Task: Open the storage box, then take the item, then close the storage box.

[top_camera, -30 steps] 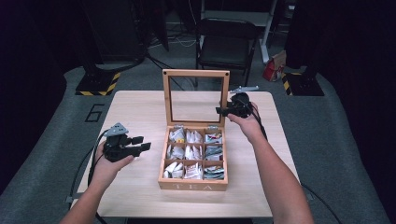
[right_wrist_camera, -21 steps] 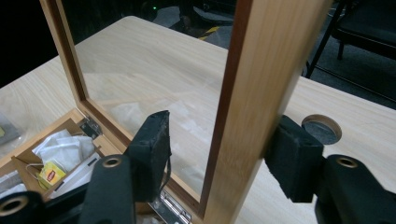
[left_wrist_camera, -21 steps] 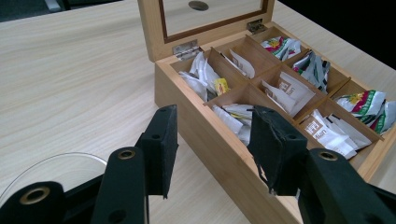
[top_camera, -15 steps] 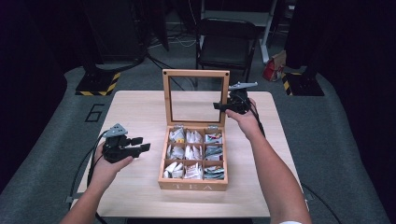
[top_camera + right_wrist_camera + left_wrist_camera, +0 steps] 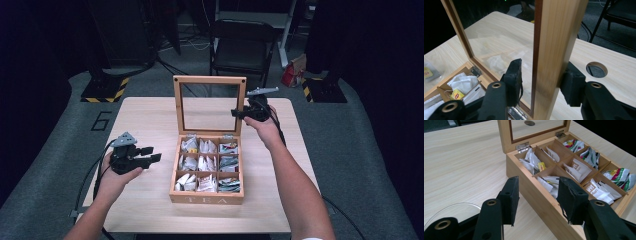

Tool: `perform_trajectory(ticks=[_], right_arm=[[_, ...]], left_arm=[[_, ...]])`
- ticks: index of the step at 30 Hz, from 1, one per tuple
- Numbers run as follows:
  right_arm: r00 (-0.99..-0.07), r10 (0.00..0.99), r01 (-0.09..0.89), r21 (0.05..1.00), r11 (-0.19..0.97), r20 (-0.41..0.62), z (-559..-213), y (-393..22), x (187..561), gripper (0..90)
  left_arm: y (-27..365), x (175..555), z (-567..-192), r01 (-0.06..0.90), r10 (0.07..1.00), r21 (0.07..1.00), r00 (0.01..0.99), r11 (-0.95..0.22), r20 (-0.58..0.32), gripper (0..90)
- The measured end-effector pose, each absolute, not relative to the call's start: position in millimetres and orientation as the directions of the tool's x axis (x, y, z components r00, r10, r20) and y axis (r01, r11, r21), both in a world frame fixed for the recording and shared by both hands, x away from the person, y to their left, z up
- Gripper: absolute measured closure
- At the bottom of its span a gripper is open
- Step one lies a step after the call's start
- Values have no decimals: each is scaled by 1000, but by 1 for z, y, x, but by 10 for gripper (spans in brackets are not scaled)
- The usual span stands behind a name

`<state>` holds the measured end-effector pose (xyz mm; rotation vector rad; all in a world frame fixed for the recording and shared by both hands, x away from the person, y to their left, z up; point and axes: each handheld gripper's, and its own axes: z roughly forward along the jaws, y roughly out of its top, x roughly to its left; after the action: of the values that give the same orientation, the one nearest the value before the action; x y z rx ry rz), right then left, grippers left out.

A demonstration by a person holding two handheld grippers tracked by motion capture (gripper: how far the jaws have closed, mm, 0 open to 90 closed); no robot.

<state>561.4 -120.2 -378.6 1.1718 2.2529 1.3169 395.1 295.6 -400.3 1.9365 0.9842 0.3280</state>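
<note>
Two grippers are in your hands. Your right gripper [image 5: 540, 82] straddles the right-hand post of the tea box's upright lid [image 5: 556, 50]: its jaws have just been closing, one pad inside against the glass side, the other against the outer wood face, and whether both press I cannot tell. That lid [image 5: 209, 102] stands open at the back edge of the tea box [image 5: 207, 164]. Your left gripper [image 5: 148, 156] hovers left of the box, apart from it, jaws moderately parted on nothing, pointing toward the box's near-left compartments of tea bags [image 5: 574, 168]. Beneath the box lies the wooden table [image 5: 145, 115], box near its middle.
</note>
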Motion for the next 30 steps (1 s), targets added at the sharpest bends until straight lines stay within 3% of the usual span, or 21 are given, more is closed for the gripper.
perform_trajectory(ticks=[30], right_arm=[[-671,733,445,850,282,108,-373,-122,522,545]], left_arm=[[269,415,-381,492,720,823,676,-282,-158,512]])
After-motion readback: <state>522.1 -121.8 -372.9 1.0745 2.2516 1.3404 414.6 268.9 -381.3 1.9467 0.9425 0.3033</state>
